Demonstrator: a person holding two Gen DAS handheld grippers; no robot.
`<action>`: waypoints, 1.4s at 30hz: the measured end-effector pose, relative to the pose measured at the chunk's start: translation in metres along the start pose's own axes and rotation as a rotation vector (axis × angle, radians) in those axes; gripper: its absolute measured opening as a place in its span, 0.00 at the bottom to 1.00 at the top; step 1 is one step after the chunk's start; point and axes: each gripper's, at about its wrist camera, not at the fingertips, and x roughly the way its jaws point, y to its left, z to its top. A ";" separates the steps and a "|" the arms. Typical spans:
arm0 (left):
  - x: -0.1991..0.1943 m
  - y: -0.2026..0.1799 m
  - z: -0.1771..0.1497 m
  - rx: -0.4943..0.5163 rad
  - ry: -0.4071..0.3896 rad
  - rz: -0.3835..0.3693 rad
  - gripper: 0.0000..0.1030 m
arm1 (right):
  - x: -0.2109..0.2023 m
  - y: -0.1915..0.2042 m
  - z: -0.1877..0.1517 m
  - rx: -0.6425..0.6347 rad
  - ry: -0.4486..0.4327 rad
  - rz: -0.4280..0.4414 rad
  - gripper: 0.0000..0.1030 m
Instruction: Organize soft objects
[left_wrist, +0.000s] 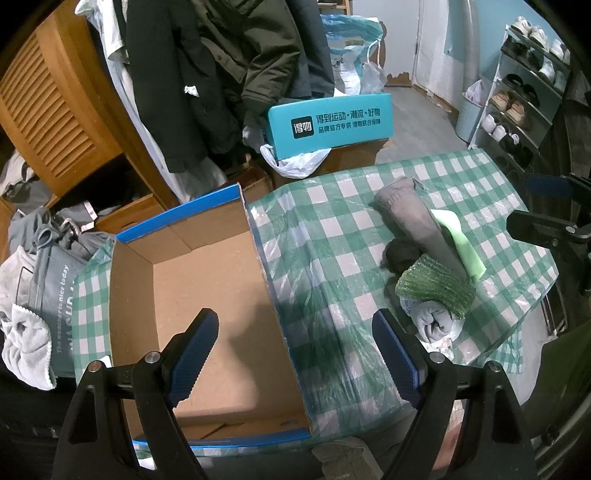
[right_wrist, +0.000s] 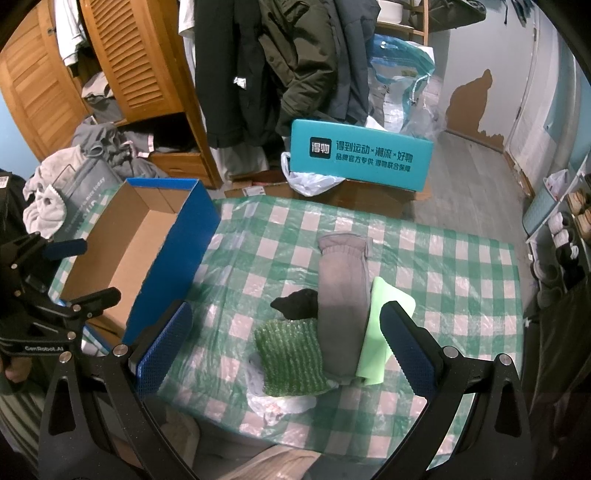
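Both pairs of tongs hang spread wide with nothing in them: the left tongs (left_wrist: 295, 354) over the near end of the cardboard box (left_wrist: 207, 295), the right tongs (right_wrist: 284, 343) above the heap of soft things.

Closest under the right tongs lie a crumpled pale plastic bag (right_wrist: 280, 400) and a green knitted cloth (right_wrist: 291, 358) resting partly on it. Just beyond, between the blades, a long grey sock (right_wrist: 341, 295) lies over a light green cloth (right_wrist: 380, 332), with a small black piece (right_wrist: 299, 304) tucked against the sock's left side.

My worry is that everything overlaps. A pinch at the knitted cloth could catch the bag beneath or drag the sock along, and limp fabric may slip out on the way leftward to the box.

The bench (right_wrist: 461, 266) wears a green checked cloth under clear plastic film, which is slick and wrinkled, so the tongs could snag the film itself and shift the whole heap.

Farther off, a teal carton (right_wrist: 360, 157) sits on the floor, coats (right_wrist: 288, 55) hang beside a slatted wooden wardrobe (right_wrist: 122, 62), and a shoe rack (left_wrist: 524, 85) stands against the far wall.
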 end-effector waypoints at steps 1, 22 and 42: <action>0.000 0.000 0.000 0.000 0.001 0.000 0.84 | 0.000 0.000 0.000 0.000 0.001 0.001 0.98; 0.001 -0.002 -0.002 0.004 0.005 0.000 0.84 | 0.001 -0.003 -0.002 0.003 0.004 0.003 0.98; 0.001 -0.005 -0.008 0.010 0.010 0.004 0.84 | 0.000 -0.006 -0.003 0.005 0.007 0.005 0.98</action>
